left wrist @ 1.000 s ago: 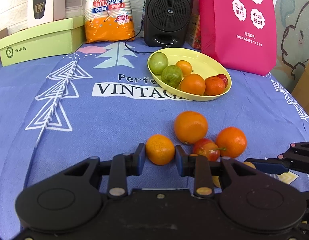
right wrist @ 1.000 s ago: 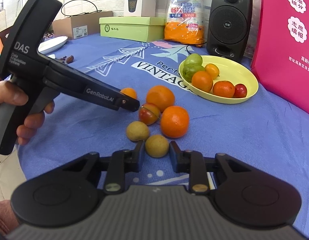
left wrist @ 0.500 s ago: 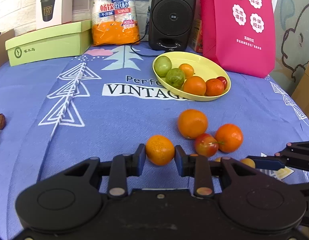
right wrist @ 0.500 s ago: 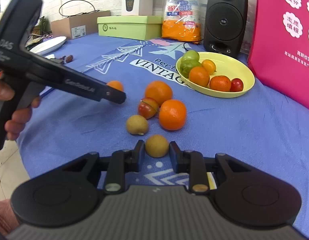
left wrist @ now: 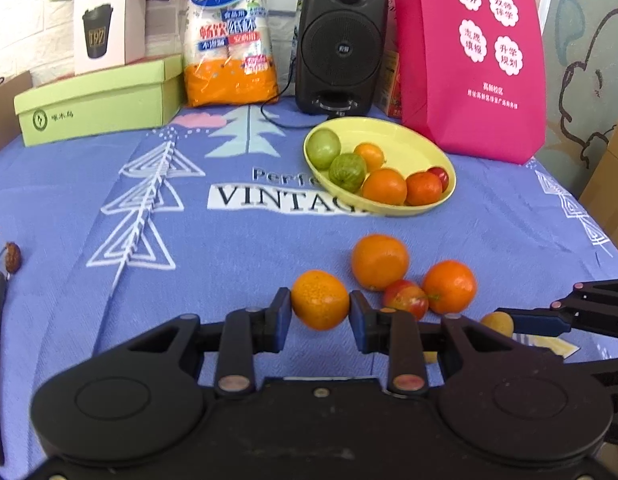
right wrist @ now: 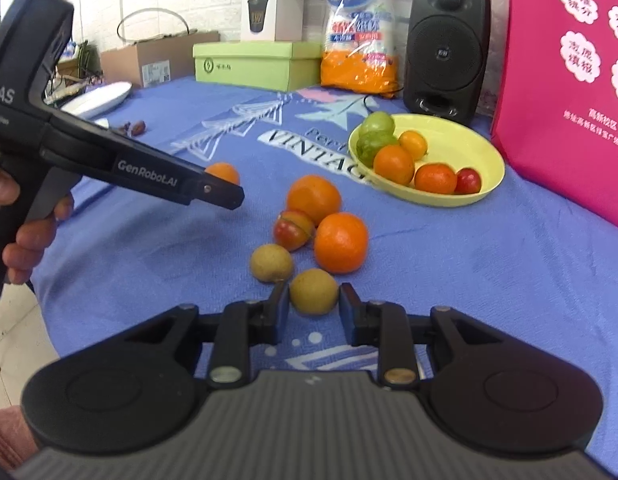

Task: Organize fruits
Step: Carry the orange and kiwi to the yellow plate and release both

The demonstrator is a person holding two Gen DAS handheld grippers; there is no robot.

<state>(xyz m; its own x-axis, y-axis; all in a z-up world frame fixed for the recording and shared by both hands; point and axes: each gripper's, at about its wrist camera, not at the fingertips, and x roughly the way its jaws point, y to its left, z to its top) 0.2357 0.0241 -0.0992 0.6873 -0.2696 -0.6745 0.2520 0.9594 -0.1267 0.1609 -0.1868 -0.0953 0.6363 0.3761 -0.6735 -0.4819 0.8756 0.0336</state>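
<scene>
Lifted off the cloth, mandarin clamped in left hand-held gripper

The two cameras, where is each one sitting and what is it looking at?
Left wrist: sits behind the left gripper, facing its small orange and the yellow bowl; only its own fingers show.
Right wrist: sits behind the right gripper, facing a tan fruit; a hand shows.
Shared: bowl, speaker.

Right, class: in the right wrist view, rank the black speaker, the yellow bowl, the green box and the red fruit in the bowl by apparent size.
1. Yellow bowl and black speaker: similar, unranked.
2. Green box, though it stands farther back.
3. Red fruit, plainly smallest.
</scene>
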